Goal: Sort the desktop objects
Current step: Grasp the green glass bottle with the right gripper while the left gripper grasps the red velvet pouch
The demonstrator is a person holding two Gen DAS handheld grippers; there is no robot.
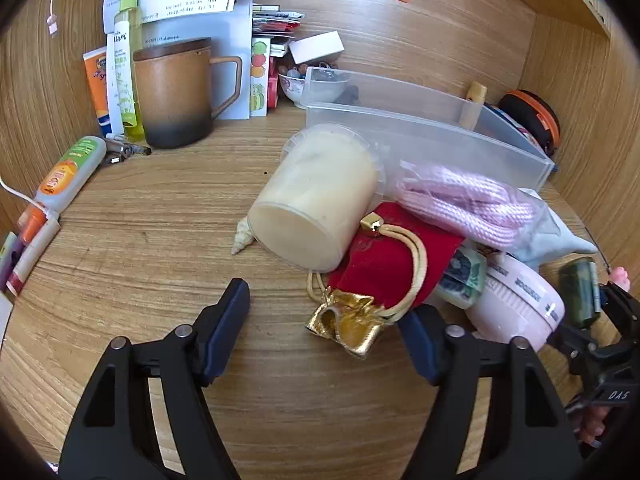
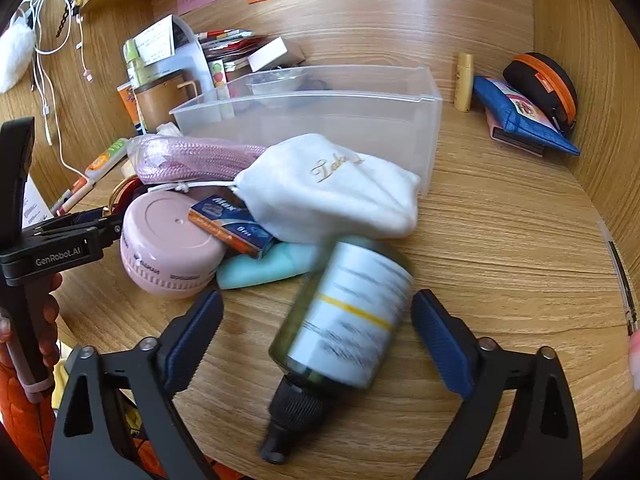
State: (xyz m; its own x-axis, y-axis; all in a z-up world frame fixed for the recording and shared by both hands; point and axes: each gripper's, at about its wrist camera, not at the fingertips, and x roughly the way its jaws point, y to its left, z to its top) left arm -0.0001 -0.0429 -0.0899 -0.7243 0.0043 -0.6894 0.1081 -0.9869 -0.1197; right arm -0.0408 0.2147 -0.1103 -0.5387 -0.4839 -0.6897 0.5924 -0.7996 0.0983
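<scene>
A clear plastic bin [image 1: 432, 132] [image 2: 320, 120] stands on the wooden desk behind a pile of things. In the left wrist view, my left gripper [image 1: 328, 320] is open, its right finger beside a red and gold pouch [image 1: 384, 276]. A cream candle jar [image 1: 316, 196] lies on its side next to the pouch, with bagged pink cord [image 1: 468, 200] behind. In the right wrist view, my right gripper [image 2: 316, 320] is open around a dark green bottle [image 2: 344, 316] lying blurred between the fingers. A white pouch [image 2: 332, 188], a pink round tin [image 2: 168, 244] and a small box [image 2: 232, 224] lie beyond.
A brown mug [image 1: 176, 92], spray bottle [image 1: 126, 52] and tubes [image 1: 68, 176] stand at the left. Papers lean on the back wall. An orange-trimmed case [image 2: 544, 88] and blue pouch [image 2: 520, 120] sit at the right. Wooden walls enclose the desk.
</scene>
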